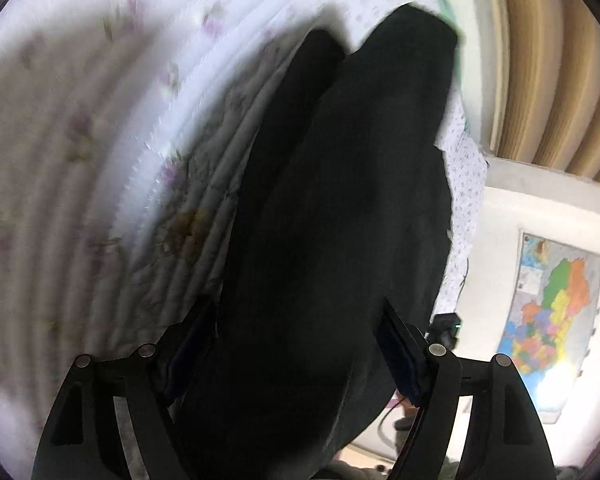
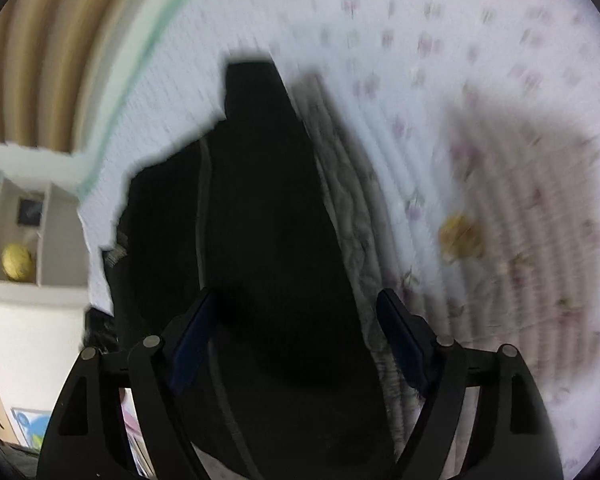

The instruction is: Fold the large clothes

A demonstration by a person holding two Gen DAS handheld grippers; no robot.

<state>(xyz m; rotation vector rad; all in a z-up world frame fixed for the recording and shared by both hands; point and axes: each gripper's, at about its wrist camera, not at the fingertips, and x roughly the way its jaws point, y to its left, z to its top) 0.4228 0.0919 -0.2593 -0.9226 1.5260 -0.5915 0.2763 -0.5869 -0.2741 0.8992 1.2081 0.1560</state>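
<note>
The black garment [image 1: 340, 200] lies lengthwise on a bed, stretched away from both cameras as a long dark band, with a second dark fold [image 1: 304, 92] running alongside it in the left wrist view. In the right wrist view the same garment [image 2: 260, 208] narrows toward its far end, and a pale seam line runs down its length (the fabric is too dark to make out further detail).

Left gripper [image 1: 296, 344]: jaws spread wide, the garment passing between them; the cloth fills most of the gap, and whether the pads press on it cannot be told from this view.

Right gripper [image 2: 296, 340]: jaws likewise wide apart, the garment lying between and beneath them, with clear space visible beside the right pad.

Beneath the garment is a white quilt with a small floral print [image 2: 460, 60], heavily blurred. A mint-green edge [image 2: 112, 120] borders the bed. Beyond it hang tan curtains [image 1: 548, 60]. A coloured map [image 1: 552, 312] is fixed to the wall, and a shelf unit holds a yellow ball [image 2: 17, 262].
</note>
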